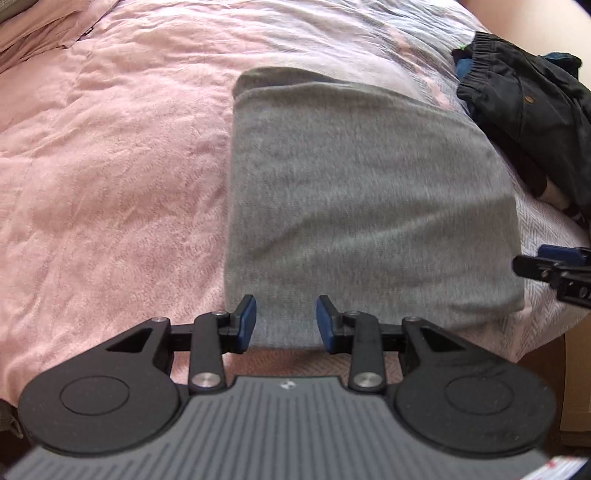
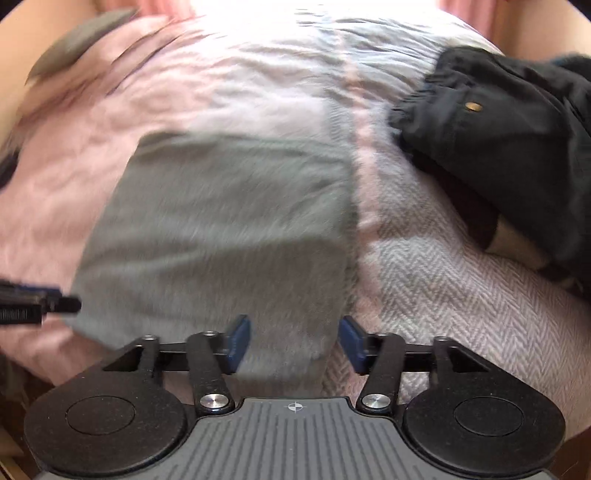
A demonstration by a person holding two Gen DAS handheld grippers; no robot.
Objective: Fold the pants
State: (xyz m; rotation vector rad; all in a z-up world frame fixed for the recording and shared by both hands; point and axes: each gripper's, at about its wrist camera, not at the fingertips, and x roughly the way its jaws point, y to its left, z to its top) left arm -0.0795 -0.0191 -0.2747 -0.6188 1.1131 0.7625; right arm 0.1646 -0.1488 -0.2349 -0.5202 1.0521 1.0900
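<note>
Grey pants (image 1: 362, 199) lie folded into a flat rectangle on the pink bedspread (image 1: 110, 147). My left gripper (image 1: 286, 321) stands open at the near edge of the fold, with nothing between its blue pads. The right gripper (image 1: 554, 266) shows at that view's right edge, beside the fold's near right corner. In the right wrist view the grey pants (image 2: 221, 229) are blurred by motion. My right gripper (image 2: 293, 341) is open over their near right corner, holding nothing. The left gripper (image 2: 40, 304) pokes in at the left edge.
A heap of dark clothes (image 1: 528, 110) with an elastic waistband and a brass button lies at the far right of the bed, also the dark clothes (image 2: 498, 147) in the right view. A grey-white herringbone blanket (image 2: 443, 280) covers the bed's right part. A pillow (image 1: 44, 33) sits far left.
</note>
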